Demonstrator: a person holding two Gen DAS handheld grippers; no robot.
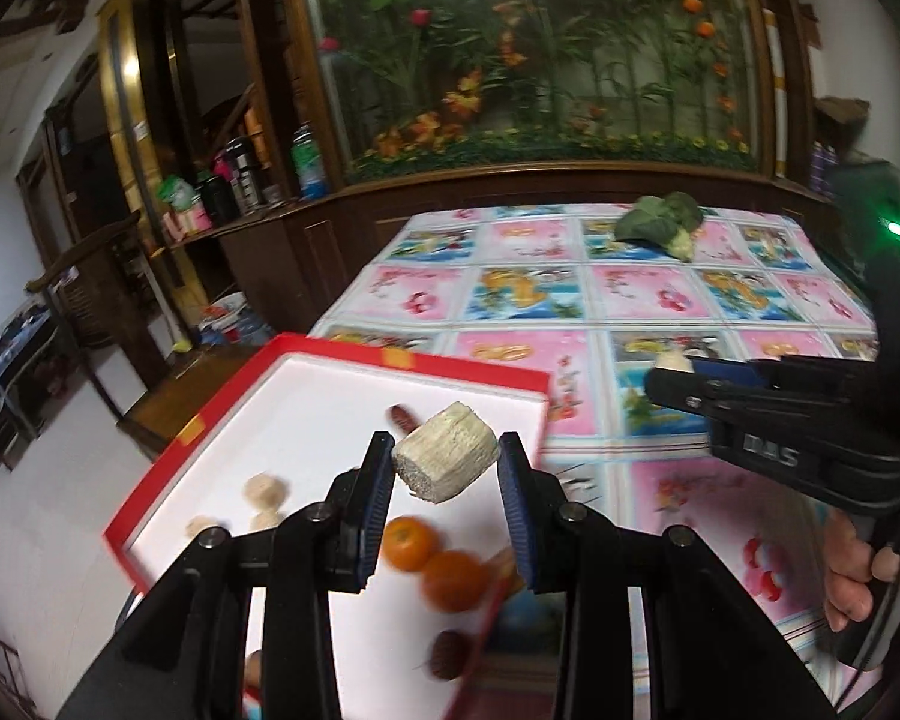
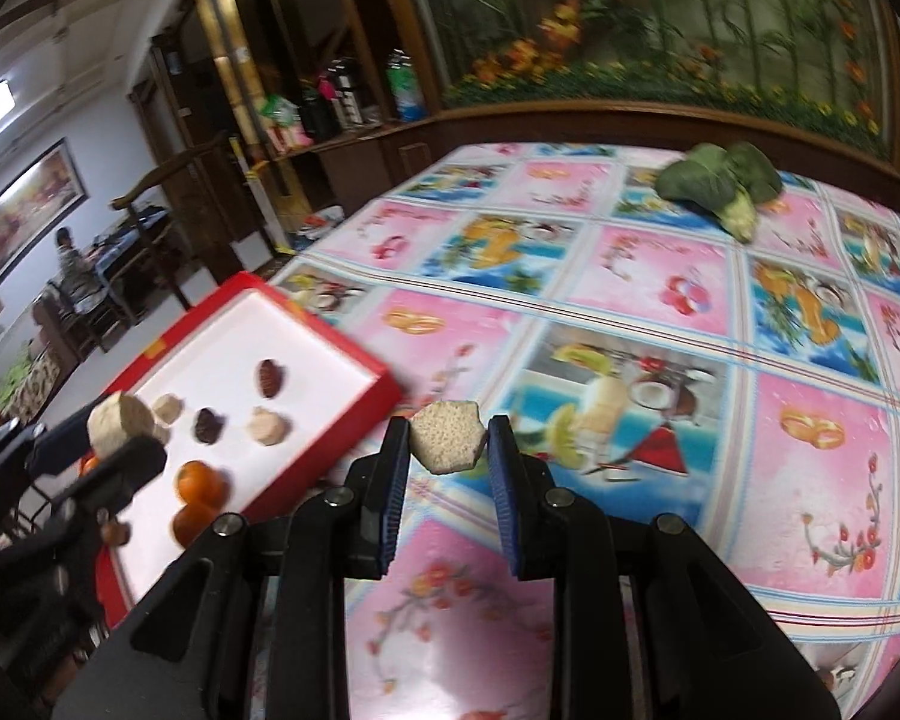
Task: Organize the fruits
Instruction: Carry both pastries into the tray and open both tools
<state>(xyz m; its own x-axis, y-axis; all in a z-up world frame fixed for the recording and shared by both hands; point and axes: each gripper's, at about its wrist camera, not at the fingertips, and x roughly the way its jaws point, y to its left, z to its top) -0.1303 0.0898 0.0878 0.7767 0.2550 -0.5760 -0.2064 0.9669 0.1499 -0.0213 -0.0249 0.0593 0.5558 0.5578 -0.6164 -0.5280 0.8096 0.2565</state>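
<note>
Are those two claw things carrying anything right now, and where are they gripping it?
Yes. The left gripper pinches a pale, cut cylindrical chunk across its sides; the right gripper clamps a pale hexagonal chunk by two opposite sides.

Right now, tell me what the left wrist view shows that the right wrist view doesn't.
Left wrist only: a hand gripping the right gripper's handle.
Right wrist only: a seated person in the far room and a framed picture.
Both: the red tray holding oranges, the leafy greens, and each gripper shut on a pale cut chunk.
</note>
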